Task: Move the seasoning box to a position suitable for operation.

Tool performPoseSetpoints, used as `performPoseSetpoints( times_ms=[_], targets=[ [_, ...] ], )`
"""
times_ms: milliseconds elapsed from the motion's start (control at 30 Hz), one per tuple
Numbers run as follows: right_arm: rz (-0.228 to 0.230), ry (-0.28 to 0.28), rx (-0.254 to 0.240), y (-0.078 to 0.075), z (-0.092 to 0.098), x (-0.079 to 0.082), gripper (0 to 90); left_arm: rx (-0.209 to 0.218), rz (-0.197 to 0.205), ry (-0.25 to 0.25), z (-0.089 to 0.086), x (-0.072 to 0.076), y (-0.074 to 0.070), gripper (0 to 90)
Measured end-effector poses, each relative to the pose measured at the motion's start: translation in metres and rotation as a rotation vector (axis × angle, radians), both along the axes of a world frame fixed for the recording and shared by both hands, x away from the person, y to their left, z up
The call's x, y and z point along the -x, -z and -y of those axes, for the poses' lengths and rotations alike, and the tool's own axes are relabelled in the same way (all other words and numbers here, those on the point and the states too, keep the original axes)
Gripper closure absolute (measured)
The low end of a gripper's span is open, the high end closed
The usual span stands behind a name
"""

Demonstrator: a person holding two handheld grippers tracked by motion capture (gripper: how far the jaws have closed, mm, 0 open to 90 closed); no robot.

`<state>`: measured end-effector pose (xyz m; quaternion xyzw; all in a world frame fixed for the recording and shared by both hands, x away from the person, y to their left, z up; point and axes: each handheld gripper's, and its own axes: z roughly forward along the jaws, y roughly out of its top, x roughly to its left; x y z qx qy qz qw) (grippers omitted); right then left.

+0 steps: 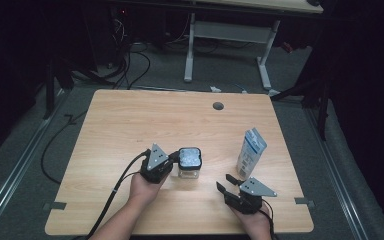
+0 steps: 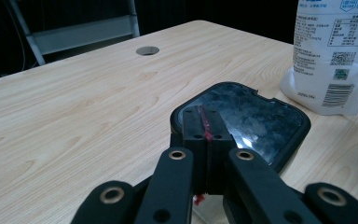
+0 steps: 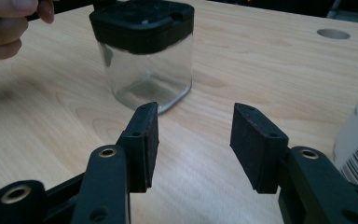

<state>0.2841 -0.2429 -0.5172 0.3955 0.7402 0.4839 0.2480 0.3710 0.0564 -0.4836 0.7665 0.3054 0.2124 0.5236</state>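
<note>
A clear square jar with a black lid stands near the middle of the wooden table. My left gripper is at the jar's left side. In the left gripper view my left gripper is shut, pad against pad, and its tips lie over the near edge of the lid. My right gripper sits to the right of the jar and nearer the front edge. In the right gripper view my right gripper stands open with bare table between its pads, pointing at the jar, which is a short way ahead.
A white printed pouch stands upright to the right of the jar, close to my right gripper; the pouch also rises behind the lid. A round cable hole lies at the table's far side. Desk legs and cables are on the floor beyond.
</note>
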Motion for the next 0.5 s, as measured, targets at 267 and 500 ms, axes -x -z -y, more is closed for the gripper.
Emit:
performPoseSetpoints(
  times_ms=[267,500],
  targets=[
    [0.001,0.015,-0.01,-0.006,-0.012,-0.019,55.7,0.009,-0.009,-0.014,-0.005,-0.004,-0.001,90.0],
    [0.004,0.031,0.002,-0.013,-0.025,-0.03,70.4,0.008,0.004,-0.006,-0.004,-0.003,0.001,90.0]
  ],
)
